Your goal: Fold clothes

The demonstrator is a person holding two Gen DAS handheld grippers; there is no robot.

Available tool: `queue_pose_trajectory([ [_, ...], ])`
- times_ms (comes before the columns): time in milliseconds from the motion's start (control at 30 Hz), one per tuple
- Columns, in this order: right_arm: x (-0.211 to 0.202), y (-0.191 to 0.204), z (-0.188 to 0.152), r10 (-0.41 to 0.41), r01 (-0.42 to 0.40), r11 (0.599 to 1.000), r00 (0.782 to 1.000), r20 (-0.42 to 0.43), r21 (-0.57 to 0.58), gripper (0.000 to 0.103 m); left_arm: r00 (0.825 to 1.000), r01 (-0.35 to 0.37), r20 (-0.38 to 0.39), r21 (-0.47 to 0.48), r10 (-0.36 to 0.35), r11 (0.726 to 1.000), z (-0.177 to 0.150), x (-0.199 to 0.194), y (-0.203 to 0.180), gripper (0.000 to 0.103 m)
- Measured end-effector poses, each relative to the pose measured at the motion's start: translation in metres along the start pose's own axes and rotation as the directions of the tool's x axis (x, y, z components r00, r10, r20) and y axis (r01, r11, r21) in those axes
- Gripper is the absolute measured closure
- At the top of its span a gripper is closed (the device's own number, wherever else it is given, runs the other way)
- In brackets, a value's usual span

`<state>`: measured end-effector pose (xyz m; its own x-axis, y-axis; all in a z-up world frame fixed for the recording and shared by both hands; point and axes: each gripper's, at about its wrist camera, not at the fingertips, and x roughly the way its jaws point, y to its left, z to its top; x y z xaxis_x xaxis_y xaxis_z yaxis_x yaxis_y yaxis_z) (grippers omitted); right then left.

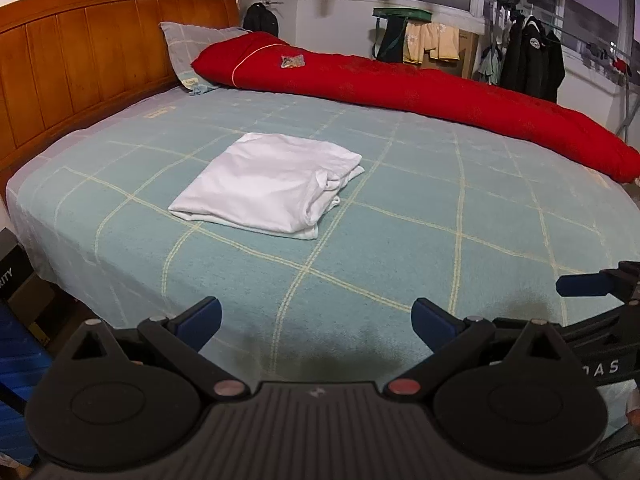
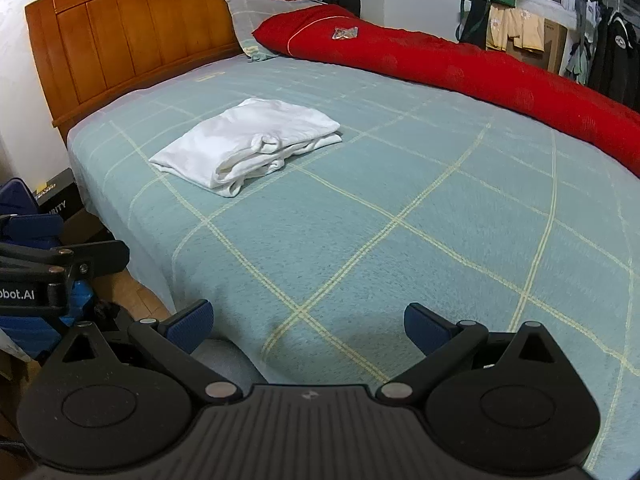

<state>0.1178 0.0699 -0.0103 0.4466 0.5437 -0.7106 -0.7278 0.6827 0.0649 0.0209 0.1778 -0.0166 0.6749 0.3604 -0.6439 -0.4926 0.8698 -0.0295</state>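
Jaws wide on both the left gripper [image 1: 316, 316] and right gripper [image 2: 308, 320], nothing held; they hover clear because the white shirt [image 1: 268, 184] lies folded mid-bed [image 1: 400, 240].

A bed [image 1: 360, 248] with a teal checked cover carries a folded white garment [image 1: 268, 184] near its centre, a red quilt [image 1: 420, 92] along the 2 o'clock edge, and a pillow [image 1: 188, 48] at 11 o'clock.

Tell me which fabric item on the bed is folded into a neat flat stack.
The white garment in the middle of the bed, folded flat; the red quilt is just a long roll, and the pillow leans on the headboard.
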Motion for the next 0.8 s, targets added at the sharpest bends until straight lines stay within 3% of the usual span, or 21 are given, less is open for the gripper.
queue_pose_trajectory([
  [233, -0.006, 0.007, 0.001, -0.004, 0.005, 1.000, 1.000, 0.008, -0.022, 0.000, 1.000, -0.022, -0.007, 0.027, 0.022, 0.999, -0.001, -0.001, -0.005, 0.002],
  [800, -0.004, 0.018, -0.007, -0.026, 0.024, 0.997, 1.000, -0.017, -0.070, 0.000, 0.990, -0.085, -0.112, -0.037, 0.080, 0.996, -0.007, 0.003, -0.002, 0.002],
])
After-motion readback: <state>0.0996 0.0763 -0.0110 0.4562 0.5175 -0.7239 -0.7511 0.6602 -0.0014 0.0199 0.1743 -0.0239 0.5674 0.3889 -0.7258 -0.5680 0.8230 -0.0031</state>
